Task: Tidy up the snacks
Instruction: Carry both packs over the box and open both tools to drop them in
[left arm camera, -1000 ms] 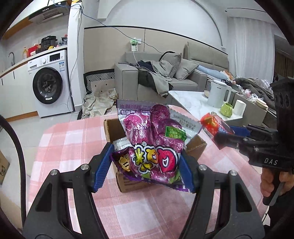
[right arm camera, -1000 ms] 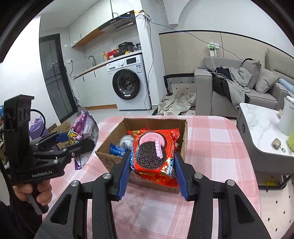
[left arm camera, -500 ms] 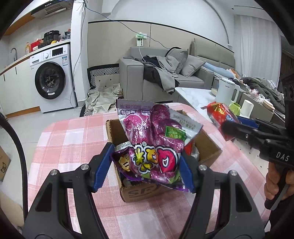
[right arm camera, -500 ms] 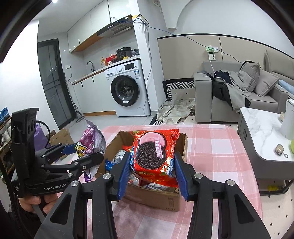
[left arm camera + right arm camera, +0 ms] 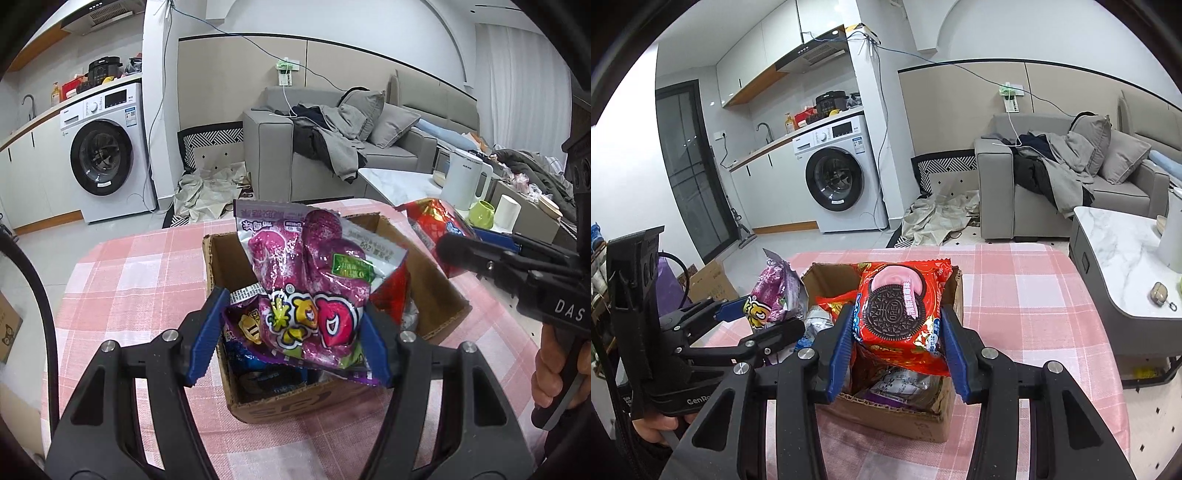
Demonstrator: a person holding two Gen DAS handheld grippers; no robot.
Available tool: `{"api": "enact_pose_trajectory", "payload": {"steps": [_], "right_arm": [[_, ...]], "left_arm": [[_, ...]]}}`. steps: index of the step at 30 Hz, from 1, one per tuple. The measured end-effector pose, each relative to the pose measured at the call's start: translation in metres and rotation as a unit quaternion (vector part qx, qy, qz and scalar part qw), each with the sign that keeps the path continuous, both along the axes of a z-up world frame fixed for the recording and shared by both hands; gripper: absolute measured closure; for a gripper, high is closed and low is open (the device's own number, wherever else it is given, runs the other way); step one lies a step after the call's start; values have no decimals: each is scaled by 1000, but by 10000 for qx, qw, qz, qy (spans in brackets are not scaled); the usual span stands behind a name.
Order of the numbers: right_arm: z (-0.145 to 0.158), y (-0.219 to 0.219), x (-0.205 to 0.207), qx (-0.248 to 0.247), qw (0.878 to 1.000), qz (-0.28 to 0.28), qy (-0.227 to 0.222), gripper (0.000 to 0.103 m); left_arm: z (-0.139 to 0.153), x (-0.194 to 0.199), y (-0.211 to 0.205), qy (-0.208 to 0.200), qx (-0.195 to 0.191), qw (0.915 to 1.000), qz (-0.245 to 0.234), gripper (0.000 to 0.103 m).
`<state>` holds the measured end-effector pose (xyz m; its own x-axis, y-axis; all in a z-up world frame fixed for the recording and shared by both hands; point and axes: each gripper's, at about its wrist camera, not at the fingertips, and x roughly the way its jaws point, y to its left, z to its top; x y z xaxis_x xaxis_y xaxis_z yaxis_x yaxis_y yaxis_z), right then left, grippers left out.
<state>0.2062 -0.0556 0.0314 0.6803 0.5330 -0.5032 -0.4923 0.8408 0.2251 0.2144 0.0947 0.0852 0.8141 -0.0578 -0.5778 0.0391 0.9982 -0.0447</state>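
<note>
My left gripper (image 5: 291,338) is shut on a purple candy bag (image 5: 314,291), held just above the open cardboard box (image 5: 439,295) on the pink checked tablecloth. In the right wrist view that same purple bag (image 5: 775,295) hangs at the box's left side. My right gripper (image 5: 897,350) is shut on a red Oreo packet (image 5: 901,310) over the cardboard box (image 5: 905,413). The red packet (image 5: 436,229) also shows at the right of the left wrist view. Several other snack packs lie inside the box, partly hidden by the held bags.
The pink checked table (image 5: 1027,314) carries only the box. A marble side table (image 5: 1123,251) with a white kettle (image 5: 463,181) stands to the right. A grey sofa (image 5: 332,147) and a washing machine (image 5: 107,155) are behind. A hand (image 5: 554,369) grips the right tool.
Both grippers have moved forward and closer to the box, so it now sits right beneath the two held packets. The left one has also sunk. Both grips are unchanged.
</note>
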Motion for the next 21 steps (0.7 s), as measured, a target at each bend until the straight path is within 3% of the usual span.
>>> {"api": "enact_pose_trajectory", "payload": {"steps": [11,21], "right_arm": [[-8,7,16,-13,9999,-2,-132,57],[-25,22,38,-216,9997,-15,68,57]], "left_arm": [[-14,18,2,32,-47,9999,104,38],[-24,32,-7,63,66,9998,159,38]]}}
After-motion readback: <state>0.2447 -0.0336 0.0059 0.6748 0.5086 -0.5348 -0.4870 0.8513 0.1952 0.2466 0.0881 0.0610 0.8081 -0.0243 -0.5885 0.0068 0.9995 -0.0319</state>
